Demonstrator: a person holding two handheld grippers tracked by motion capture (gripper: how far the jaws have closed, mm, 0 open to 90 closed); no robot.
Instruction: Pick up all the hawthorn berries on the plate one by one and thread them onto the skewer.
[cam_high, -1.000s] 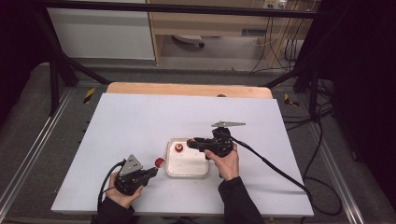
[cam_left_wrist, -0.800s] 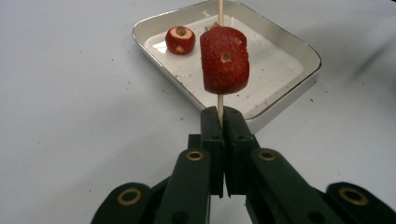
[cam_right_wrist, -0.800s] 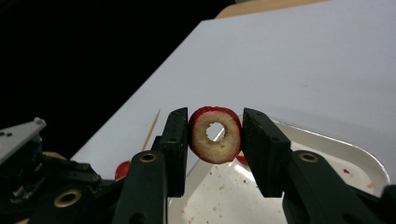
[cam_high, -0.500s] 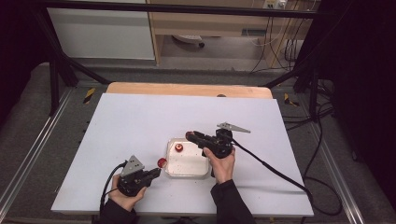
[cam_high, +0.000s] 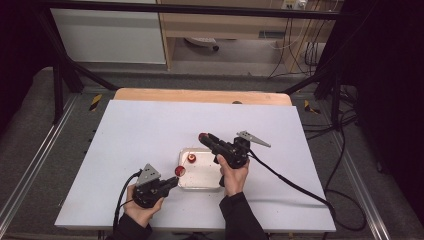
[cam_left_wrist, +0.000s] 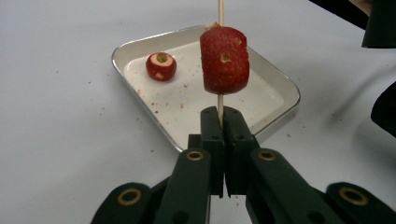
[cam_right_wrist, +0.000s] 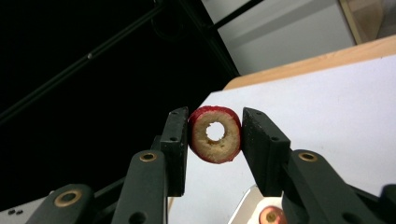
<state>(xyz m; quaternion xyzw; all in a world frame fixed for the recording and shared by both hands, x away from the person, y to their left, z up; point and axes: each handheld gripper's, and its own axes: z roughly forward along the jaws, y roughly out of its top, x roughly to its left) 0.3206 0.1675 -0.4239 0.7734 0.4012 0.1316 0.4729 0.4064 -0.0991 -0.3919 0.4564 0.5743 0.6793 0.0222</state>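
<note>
Holding a thin skewer (cam_left_wrist: 220, 100) in our left hand-held gripper (cam_left_wrist: 220, 122), we keep its jaws clamped together on the stick, which runs upright between them. One red fruit piece (cam_left_wrist: 224, 59) is threaded on the skewer just above the jaws, over the near edge of the tray (cam_left_wrist: 280, 88). In the high view this gripper (cam_high: 167, 184) sits at the tray's (cam_high: 200, 186) lower left corner on the white bench (cam_high: 135, 130). Our right hand-held gripper (cam_right_wrist: 215, 135) is clamped on a red ring (cam_right_wrist: 215, 134), a cored fruit slice with a hole through its middle, squeezed between both pads. From above, that gripper (cam_high: 204, 137) is raised over the tray's far edge. Another cored piece (cam_left_wrist: 161, 66) lies in the tray, near its far corner.
</note>
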